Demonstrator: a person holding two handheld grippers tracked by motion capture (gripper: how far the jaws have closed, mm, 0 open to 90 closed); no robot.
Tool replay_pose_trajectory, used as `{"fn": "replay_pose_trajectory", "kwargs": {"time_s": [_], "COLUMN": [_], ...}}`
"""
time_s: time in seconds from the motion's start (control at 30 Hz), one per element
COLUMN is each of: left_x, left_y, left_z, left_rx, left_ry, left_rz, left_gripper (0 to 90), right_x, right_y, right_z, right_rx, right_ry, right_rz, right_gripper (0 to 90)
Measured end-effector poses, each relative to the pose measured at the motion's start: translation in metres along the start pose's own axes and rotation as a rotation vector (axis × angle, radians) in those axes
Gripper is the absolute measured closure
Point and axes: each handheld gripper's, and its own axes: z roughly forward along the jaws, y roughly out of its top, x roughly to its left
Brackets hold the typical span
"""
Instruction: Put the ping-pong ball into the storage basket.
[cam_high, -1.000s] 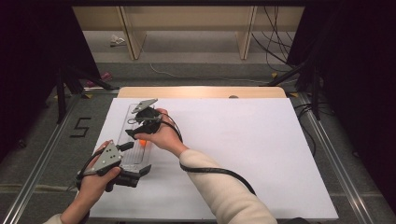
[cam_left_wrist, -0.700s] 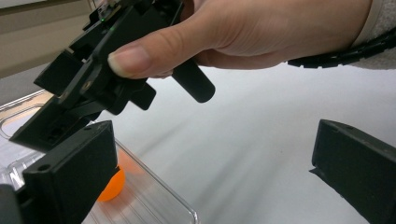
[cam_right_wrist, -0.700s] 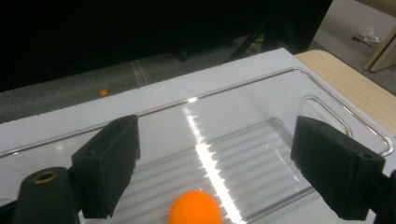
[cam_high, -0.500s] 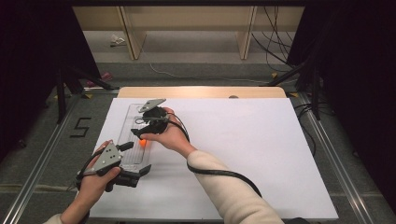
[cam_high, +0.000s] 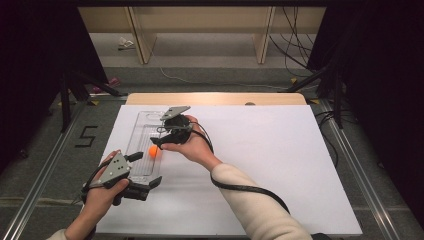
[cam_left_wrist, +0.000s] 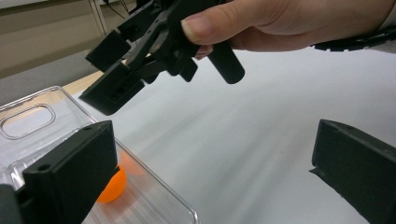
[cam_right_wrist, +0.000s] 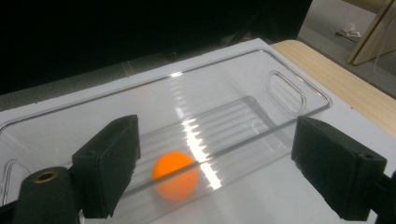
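Note:
An orange ball (cam_high: 154, 151) lies inside a long clear plastic tray (cam_high: 145, 117) at the table's left. My right gripper (cam_high: 161, 140) hovers just right of the ball. Its jaws have just been opening and stand wide with nothing between them. In the right gripper view the ball (cam_right_wrist: 176, 179) rests behind the wall of the tray (cam_right_wrist: 224, 84), beyond the right gripper (cam_right_wrist: 224, 163). My left gripper (cam_high: 145, 170) is open at the tray's near end. In the left gripper view the left gripper (cam_left_wrist: 212, 172) spans the tray (cam_left_wrist: 60, 93) corner, the ball (cam_left_wrist: 112, 189) peeks past its left jaw, and the right gripper (cam_left_wrist: 109, 70) hangs above.
The tray sits on a white sheet (cam_high: 280, 165) that covers most of the table, with a strip of bare wood (cam_high: 215, 98) along the far edge. A black cable (cam_high: 250, 192) trails beside the right forearm. Metal rails (cam_high: 360, 165) run along both sides.
My right gripper has drawn back from the orange ball, away and to the right. The ball stays where it was in the tray. The left hand has not moved.

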Motion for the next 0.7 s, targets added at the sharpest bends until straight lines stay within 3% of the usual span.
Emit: {"fn": "replay_pose_trajectory", "kwargs": {"time_s": [0.7], "left_x": [0.0], "left_y": [0.0], "left_z": [0.001], "left_rx": [0.0], "left_ry": [-0.002], "left_rz": [-0.001], "left_gripper": [0.0], "right_x": [-0.017], "right_y": [-0.022], "right_z": [-0.038], "right_rx": [-0.016], "right_ry": [-0.038], "right_rz": [0.048], "right_gripper": [16.4]}}
